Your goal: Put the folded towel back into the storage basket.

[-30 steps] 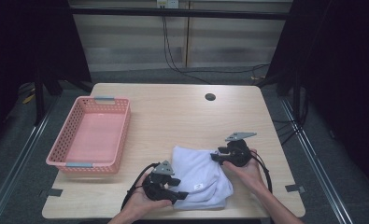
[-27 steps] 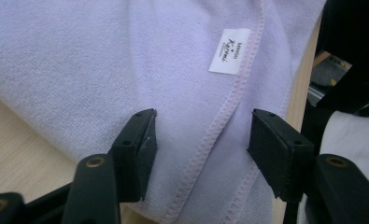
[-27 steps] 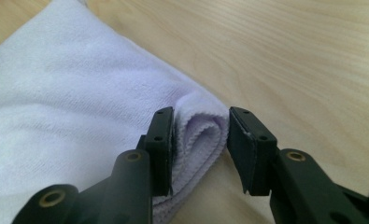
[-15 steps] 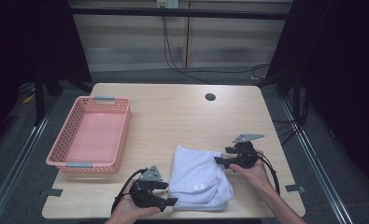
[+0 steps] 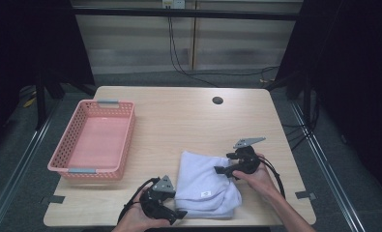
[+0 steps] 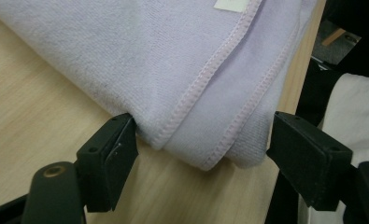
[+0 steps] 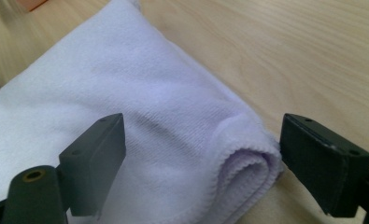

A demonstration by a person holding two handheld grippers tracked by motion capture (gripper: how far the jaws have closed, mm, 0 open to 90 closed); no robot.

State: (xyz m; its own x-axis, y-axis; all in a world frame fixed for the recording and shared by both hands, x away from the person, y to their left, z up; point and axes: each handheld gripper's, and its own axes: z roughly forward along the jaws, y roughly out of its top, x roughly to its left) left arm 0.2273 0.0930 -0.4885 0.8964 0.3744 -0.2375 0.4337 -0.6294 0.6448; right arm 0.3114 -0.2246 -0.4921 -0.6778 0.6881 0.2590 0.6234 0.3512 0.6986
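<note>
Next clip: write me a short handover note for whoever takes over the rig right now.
Left claw: jaws have just been opening, corner of the folded towel between them, unpinched.
Right claw: jaws have just been opening, straddling the towel's rolled fold, not pressing.
Towel lies folded on the table near the front edge; pink basket sits to its left, with nothing in it.
Done: towel folded.
Left: probably moving it to the basket.

A folded lavender towel (image 5: 205,186) lies near the front edge of the wooden table (image 5: 179,121). The left gripper (image 5: 175,212) sits at its front left corner, the right gripper (image 5: 221,171) at its right edge; both have just been opening their jaws. A pink plastic basket (image 5: 67,162) stands well apart at the left.
</note>
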